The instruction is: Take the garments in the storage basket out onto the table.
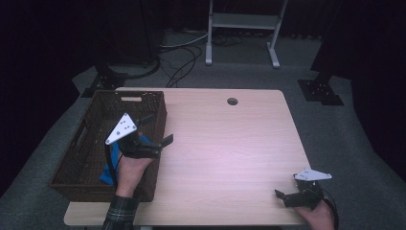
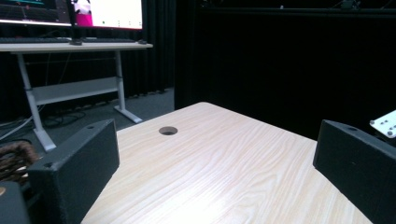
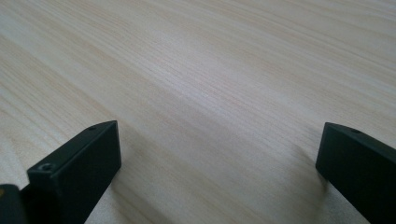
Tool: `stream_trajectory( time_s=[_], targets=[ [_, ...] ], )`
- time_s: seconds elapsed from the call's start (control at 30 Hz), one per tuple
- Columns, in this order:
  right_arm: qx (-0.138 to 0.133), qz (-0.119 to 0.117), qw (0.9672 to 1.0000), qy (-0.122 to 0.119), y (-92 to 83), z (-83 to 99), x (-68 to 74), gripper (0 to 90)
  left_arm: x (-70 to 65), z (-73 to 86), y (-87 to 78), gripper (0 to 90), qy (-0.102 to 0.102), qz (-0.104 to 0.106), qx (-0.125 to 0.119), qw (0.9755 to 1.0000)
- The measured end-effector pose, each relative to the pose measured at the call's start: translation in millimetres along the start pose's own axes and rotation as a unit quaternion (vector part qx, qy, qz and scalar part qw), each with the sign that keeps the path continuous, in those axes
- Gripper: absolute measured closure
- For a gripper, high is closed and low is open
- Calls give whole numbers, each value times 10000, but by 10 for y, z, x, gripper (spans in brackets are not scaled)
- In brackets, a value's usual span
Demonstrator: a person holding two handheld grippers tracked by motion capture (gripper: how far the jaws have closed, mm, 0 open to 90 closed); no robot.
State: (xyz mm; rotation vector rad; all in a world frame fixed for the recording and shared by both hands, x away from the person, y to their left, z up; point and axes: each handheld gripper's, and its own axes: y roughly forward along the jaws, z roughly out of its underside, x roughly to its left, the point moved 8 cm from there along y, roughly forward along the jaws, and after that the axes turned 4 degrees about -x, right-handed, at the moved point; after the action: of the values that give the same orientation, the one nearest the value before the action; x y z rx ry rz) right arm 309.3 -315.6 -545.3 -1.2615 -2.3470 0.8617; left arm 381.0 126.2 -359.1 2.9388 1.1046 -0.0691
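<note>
A brown woven basket [image 1: 86,143] stands on the left part of the light wooden table [image 1: 230,143], and a blue item [image 1: 108,168] lies inside near its right wall. My left gripper [image 1: 159,130] hovers over that wall, pointing right, open and holding nothing. In the left gripper view its jaws [image 2: 217,163] stand wide apart over bare wood, the basket's rim [image 2: 14,158] at the left edge. My right gripper [image 1: 286,188] rests low at the table's front right corner, pointing left. It is open with nothing between its jaws [image 3: 219,158].
A round cable hole [image 1: 232,101] sits near the table's far edge. A white-framed desk [image 1: 242,28] stands on the grey floor beyond, with cables [image 1: 182,57] beside it. Monitors [image 2: 70,11] show on that desk. Dark stands flank the table.
</note>
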Motion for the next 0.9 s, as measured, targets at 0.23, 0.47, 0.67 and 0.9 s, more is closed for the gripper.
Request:
stream_trajectory(
  time_s=[0.23,0.47,0.67,0.9],
  targets=[
    [9,6,10000,6,-1,1,1,0,97,-22,-66,1,-33,-74,-58,10000],
    [4,6,10000,-1,0,0,0,0,185,-42,-123,1,-48,-184,-82,9998],
    [0,4,10000,-3,1,-1,0,0,259,-39,-157,1,-53,-307,-67,9995],
    [5,6,10000,-2,0,0,0,0,313,-60,-144,1,-7,-291,-28,9996]
  ],
)
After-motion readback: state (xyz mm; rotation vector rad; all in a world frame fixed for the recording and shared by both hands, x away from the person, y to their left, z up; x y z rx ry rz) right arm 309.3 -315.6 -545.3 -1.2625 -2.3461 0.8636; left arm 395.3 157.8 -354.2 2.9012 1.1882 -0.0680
